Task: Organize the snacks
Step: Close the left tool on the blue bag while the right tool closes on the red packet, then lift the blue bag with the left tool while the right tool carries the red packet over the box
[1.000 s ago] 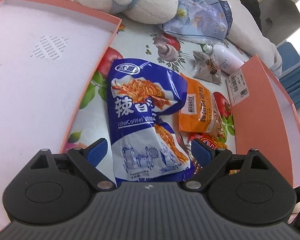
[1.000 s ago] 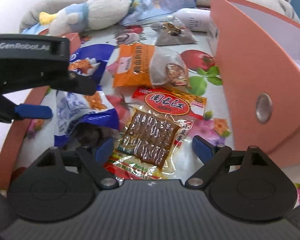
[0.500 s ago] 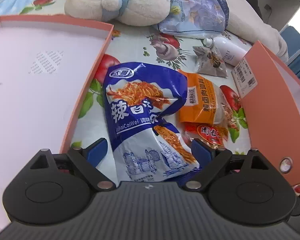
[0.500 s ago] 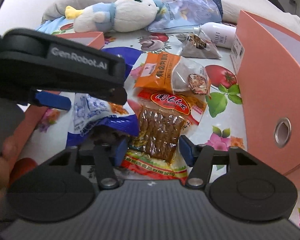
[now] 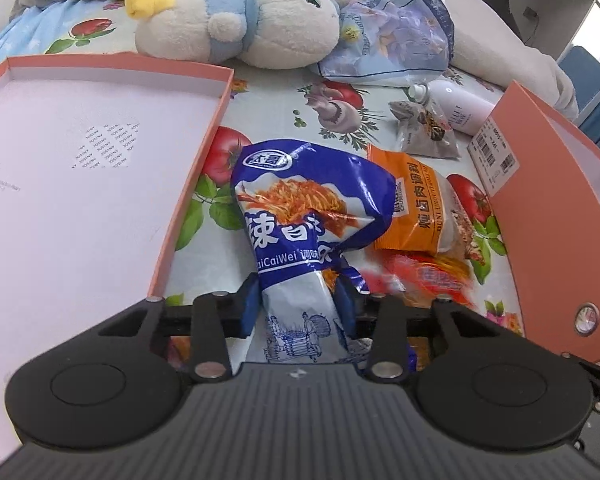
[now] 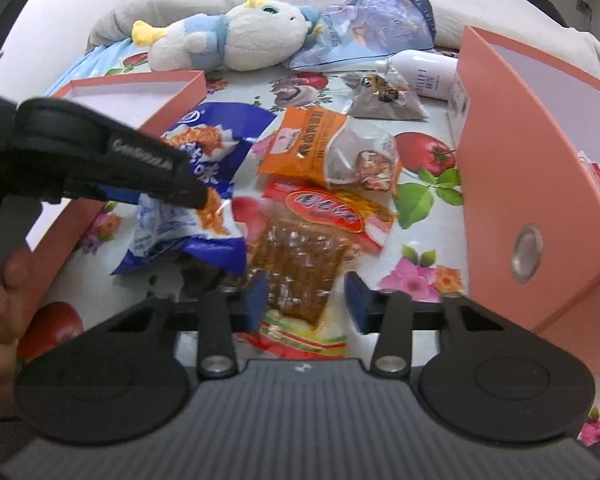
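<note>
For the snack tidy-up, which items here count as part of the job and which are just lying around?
Part of the job:
- blue snack bag, pinched in the left tongs, which have just been closing
- red snack packet, between the right tongs, also just closing
- orange snack bag
- grey sachet
- salmon box and lid

Lying about:
- plush toy
- white bottle
- pale blue bag

The blue snack bag at the centre of the left wrist view carries large white Chinese characters and, below them, the Latin letters "aiCaiWei" — the start is cut off by a fold. The orange packet to its right bears a column of Chinese characters above small Latin print too fine to read. A barcode label sits on the coral box at right. The white bottle, upper right of the right wrist view, shows grey lettering — illegible.
</note>
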Available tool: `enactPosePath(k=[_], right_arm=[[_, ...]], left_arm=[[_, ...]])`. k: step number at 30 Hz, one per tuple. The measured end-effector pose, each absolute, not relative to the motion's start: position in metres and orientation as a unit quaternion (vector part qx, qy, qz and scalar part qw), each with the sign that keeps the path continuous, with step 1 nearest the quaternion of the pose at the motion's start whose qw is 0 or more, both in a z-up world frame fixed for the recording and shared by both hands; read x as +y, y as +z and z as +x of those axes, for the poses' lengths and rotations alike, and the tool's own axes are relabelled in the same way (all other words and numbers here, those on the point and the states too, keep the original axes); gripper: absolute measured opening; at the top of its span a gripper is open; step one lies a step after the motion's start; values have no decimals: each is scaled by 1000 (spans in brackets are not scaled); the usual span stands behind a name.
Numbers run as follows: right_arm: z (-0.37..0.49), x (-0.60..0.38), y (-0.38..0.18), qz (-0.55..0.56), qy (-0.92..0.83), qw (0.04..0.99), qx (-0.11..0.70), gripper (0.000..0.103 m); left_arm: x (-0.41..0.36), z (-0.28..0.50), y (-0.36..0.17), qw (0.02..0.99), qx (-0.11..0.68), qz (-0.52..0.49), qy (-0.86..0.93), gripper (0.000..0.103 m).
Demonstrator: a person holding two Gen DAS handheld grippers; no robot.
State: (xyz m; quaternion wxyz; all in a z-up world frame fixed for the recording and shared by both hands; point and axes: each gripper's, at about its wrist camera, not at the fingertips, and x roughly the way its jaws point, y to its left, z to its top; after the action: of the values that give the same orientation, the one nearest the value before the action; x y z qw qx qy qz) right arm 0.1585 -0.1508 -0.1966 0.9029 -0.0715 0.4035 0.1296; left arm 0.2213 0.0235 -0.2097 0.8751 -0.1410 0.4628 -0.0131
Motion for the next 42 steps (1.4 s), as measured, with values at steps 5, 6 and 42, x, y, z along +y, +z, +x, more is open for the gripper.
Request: enactPosePath(k=[5, 6, 42], right_arm=[[162, -157, -195, -53, 132, 899, 414, 30], [162, -158, -194, -46, 127, 901, 413, 30], [161, -117, -198, -77, 162, 895, 408, 56]], left_arm=[[21, 211, -209, 873, 464, -149, -20, 39], [21, 208, -209, 873, 463, -151, -20, 39], [66, 178, -183, 887, 421, -189, -9, 35]])
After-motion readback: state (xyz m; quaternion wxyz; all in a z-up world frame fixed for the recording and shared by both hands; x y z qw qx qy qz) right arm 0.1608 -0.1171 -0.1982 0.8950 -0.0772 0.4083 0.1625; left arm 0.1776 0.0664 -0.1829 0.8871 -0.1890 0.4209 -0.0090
